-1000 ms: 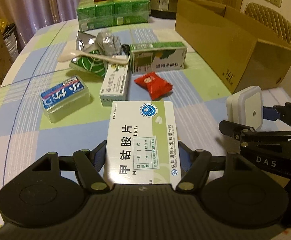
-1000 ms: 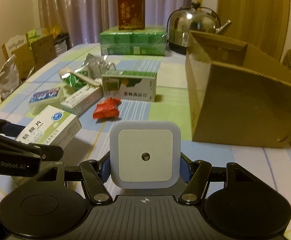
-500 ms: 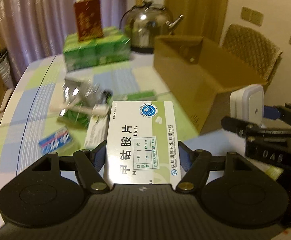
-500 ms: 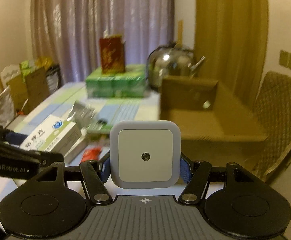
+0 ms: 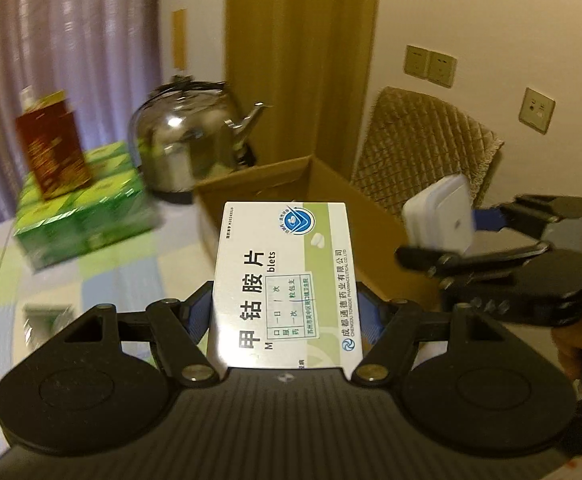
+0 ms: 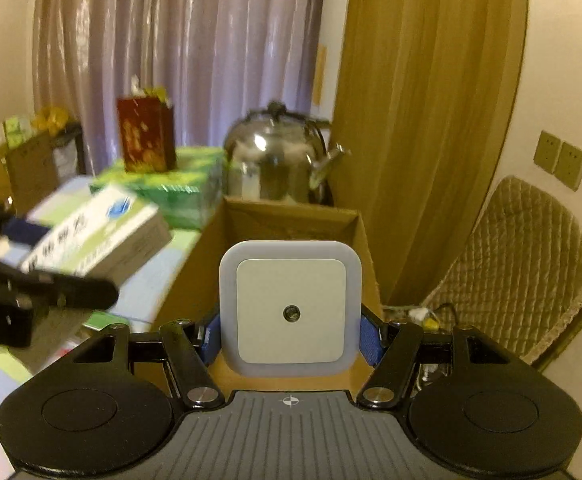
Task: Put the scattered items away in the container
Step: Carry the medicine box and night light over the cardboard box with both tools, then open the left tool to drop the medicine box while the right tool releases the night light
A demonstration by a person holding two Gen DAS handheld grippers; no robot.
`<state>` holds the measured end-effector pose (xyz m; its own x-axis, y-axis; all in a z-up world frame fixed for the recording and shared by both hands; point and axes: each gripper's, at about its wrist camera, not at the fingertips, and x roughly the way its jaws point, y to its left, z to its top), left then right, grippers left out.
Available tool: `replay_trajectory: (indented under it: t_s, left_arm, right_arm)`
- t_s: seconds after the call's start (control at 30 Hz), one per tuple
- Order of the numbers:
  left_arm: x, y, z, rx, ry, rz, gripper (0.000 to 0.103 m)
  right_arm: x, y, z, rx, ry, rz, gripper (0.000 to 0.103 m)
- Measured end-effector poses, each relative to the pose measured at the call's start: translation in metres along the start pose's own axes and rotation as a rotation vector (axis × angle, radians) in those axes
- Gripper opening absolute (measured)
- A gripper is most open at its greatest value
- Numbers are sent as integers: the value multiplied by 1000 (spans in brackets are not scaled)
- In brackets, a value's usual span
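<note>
My left gripper (image 5: 287,312) is shut on a white and green medicine box (image 5: 285,280), held flat in the air in front of the open cardboard box (image 5: 323,184). My right gripper (image 6: 290,332) is shut on a square white night light (image 6: 290,308), raised over the near end of the cardboard box (image 6: 291,216). In the left wrist view the night light (image 5: 439,218) and right gripper sit to the right, above the box's right wall. In the right wrist view the medicine box (image 6: 99,236) hangs blurred at left, beside the carton.
A steel kettle (image 5: 189,148) stands behind the cardboard box. A green carton stack (image 5: 83,216) with a red box (image 5: 53,148) on top is at far left. A padded chair (image 6: 519,264) stands right of the table. Curtains hang behind.
Both grippers have lifted off the table with their items and moved up and forward toward the cardboard box. The scattered items on the tablecloth have dropped out of view.
</note>
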<state>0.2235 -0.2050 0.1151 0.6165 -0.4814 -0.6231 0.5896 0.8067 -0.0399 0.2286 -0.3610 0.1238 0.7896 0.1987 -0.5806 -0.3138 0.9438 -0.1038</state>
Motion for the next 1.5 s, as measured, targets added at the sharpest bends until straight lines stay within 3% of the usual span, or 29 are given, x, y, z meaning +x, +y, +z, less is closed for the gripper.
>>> replay_trajectory:
  t_s: [0.2,0.6,0.87,1.2,1.5]
  left_arm:
    - [73,-4,28,32,64,-75,67]
    - [169,-3,22,102,185,-106,67]
    - [194,-4,7,141,242,-97,67]
    - [199,-4,3,208,238,-78,68]
    - [198,2,5,185,231,-75,73]
  right_arm:
    - [49,-26,-12,-47,122,47,62]
    - [101,-44,-25,-130,258,134,62]
    - [110,-36,-27,-195,292,147,62]
    - [122,-24,-30,-305,324,157,62]
    - [126,-22,-28,-329,329,159,62]
